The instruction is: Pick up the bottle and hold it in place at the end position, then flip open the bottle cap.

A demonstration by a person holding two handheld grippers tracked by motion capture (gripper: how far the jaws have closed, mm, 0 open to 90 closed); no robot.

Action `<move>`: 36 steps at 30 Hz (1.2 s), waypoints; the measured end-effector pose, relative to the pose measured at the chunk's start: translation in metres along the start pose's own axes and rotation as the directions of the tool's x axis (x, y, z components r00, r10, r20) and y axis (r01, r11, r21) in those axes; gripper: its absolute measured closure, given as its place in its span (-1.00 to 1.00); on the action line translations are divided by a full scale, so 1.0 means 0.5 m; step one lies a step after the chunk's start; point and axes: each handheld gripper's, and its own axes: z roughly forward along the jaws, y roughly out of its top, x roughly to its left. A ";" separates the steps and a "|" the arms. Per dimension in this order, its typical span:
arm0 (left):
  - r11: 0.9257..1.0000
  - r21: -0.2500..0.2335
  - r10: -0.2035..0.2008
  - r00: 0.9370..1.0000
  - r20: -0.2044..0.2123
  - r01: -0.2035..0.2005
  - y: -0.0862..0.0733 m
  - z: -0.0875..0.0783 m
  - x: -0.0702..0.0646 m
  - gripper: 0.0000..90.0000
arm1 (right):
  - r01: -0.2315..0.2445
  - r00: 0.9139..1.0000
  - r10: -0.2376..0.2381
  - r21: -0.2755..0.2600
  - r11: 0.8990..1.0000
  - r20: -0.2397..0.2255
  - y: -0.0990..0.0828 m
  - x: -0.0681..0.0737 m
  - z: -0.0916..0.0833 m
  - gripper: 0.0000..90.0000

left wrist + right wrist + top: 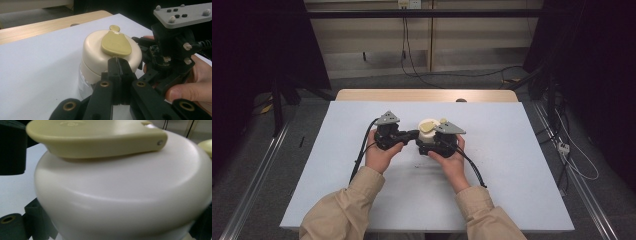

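Between claws: cream-lidded clear jar [100,65], yellow flip tab [116,45] down.

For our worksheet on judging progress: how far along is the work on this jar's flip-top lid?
Done: the right tool has the clear jar clamped at its body, and the left tool is shut, its tips against the cream lid just below the olive flip tab. In hand: working at the tab's edge. Left: the tab lies flat, so lifting it open remains.

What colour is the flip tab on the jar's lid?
Olive yellow flip tab on a cream lid; the left gripper view shows it best.
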 end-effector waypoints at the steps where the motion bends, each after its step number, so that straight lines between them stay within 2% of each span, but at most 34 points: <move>1: 1.000 0.002 0.001 1.000 0.000 -0.001 0.001 0.001 0.000 1.00 | 0.000 1.000 0.000 0.000 1.000 0.000 0.000 0.000 0.000 -0.87; 36: 1.000 0.025 0.004 1.000 -0.020 -0.003 0.004 0.011 0.002 1.00 | 0.014 1.000 -0.014 0.007 1.000 -0.006 0.000 0.000 0.000 -0.87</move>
